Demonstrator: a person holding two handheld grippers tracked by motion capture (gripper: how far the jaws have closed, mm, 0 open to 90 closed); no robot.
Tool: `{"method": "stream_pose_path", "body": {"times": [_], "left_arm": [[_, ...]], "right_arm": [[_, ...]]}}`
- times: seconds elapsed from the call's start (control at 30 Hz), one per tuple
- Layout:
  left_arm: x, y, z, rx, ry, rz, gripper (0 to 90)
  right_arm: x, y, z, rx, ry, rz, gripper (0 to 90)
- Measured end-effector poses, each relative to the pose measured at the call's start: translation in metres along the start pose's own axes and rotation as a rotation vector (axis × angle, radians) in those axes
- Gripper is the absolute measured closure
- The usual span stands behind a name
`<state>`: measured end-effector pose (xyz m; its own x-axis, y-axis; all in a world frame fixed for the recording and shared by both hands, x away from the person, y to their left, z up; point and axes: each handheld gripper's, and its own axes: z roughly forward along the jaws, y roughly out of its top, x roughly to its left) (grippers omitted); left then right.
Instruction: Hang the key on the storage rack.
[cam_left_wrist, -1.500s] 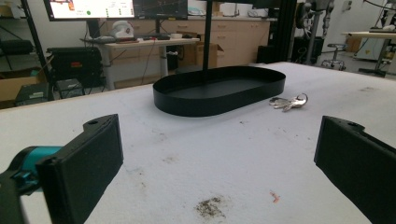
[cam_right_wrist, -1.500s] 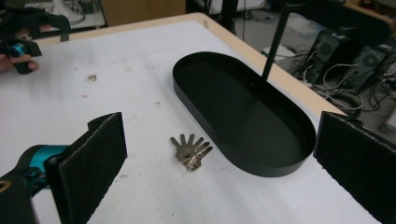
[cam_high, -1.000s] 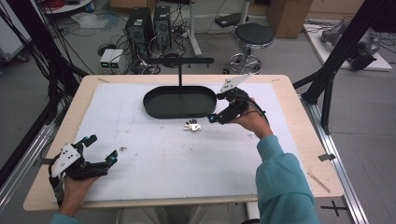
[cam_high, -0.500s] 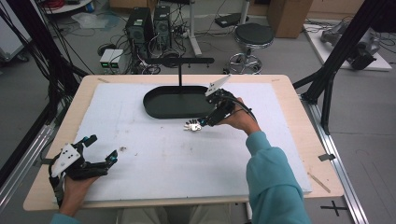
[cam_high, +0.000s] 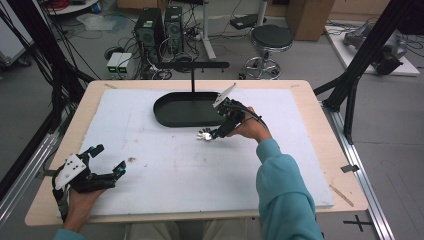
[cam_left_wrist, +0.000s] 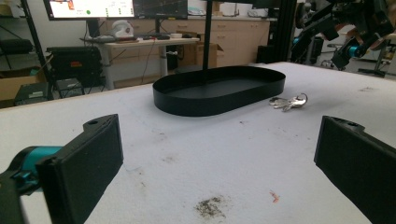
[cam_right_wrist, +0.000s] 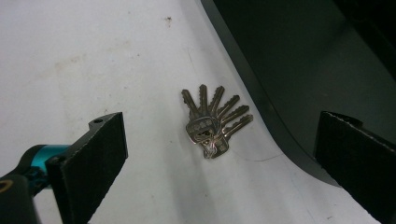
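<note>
A bunch of silver keys (cam_high: 204, 135) (cam_right_wrist: 214, 122) (cam_left_wrist: 289, 101) lies fanned out on the white mat, just in front of the black oval tray (cam_high: 182, 111) (cam_left_wrist: 219, 88) (cam_right_wrist: 299, 79). My right gripper (cam_high: 216, 133) (cam_right_wrist: 219, 163) hovers right over the keys, open, with a jaw on each side of them and nothing held. My left gripper (cam_high: 107, 162) (cam_left_wrist: 219, 172) rests near the table's front left corner, open and empty, pointing toward the tray.
A black post with a crossbar (cam_high: 193, 70) rises from the tray. The white mat (cam_high: 170, 165) has dirt specks (cam_left_wrist: 211, 206). Beyond the table stand computer towers (cam_high: 160, 25), a stool (cam_high: 270, 40) and black frame legs (cam_high: 360, 65).
My right gripper has moved left and down from the tray's right end to just over the keys. The left gripper has stayed put.
</note>
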<state>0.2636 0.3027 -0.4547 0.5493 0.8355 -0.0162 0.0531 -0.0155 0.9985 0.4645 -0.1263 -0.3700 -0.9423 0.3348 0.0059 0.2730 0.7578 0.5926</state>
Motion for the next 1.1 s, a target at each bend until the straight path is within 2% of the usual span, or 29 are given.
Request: {"method": "stream_pose_path", "body": {"times": [0.33,0.37,0.43,0.57,0.63,0.73,0.77,0.8,1.0,1.1], "left_arm": [[0.0,0.0,0.0,-0.001,0.0,-0.003,1.7],[0.0,0.0,0.0,-0.001,0.001,-0.001,1.7],[0.0,0.0,0.0,-0.001,0.0,-0.002,1.7],[0.0,0.0,0.0,-0.003,0.0,0.0,1.7],[0.0,0.0,0.0,-0.003,-0.001,0.0,1.7],[0.0,0.0,0.0,-0.003,-0.001,0.0,1.7],[0.0,0.0,0.0,-0.002,-0.004,0.001,1.7],[0.0,0.0,0.0,-0.002,-0.004,0.001,1.7],[0.0,0.0,0.0,-0.002,-0.005,0.001,1.7],[0.0,0.0,0.0,-0.002,-0.005,0.004,1.7]], "right_arm": [[-0.005,-0.005,0.018,0.081,0.018,-0.008,2.4],[-0.004,-0.005,0.019,0.098,0.027,0.004,2.5],[-0.006,-0.005,0.023,0.109,0.035,-0.01,4.7],[-0.004,-0.005,0.028,0.127,0.045,0.002,4.7],[-0.005,-0.005,0.031,0.134,0.046,-0.011,5.0],[-0.006,-0.007,0.034,0.156,0.069,0.009,9.8],[-0.006,-0.007,0.035,0.159,0.076,0.008,16.8],[-0.007,-0.007,0.035,0.164,0.084,0.009,18.9],[-0.008,-0.008,0.037,0.173,0.072,0.014,20.0],[-0.007,-0.008,0.038,0.192,0.083,0.012,25.4]]}}
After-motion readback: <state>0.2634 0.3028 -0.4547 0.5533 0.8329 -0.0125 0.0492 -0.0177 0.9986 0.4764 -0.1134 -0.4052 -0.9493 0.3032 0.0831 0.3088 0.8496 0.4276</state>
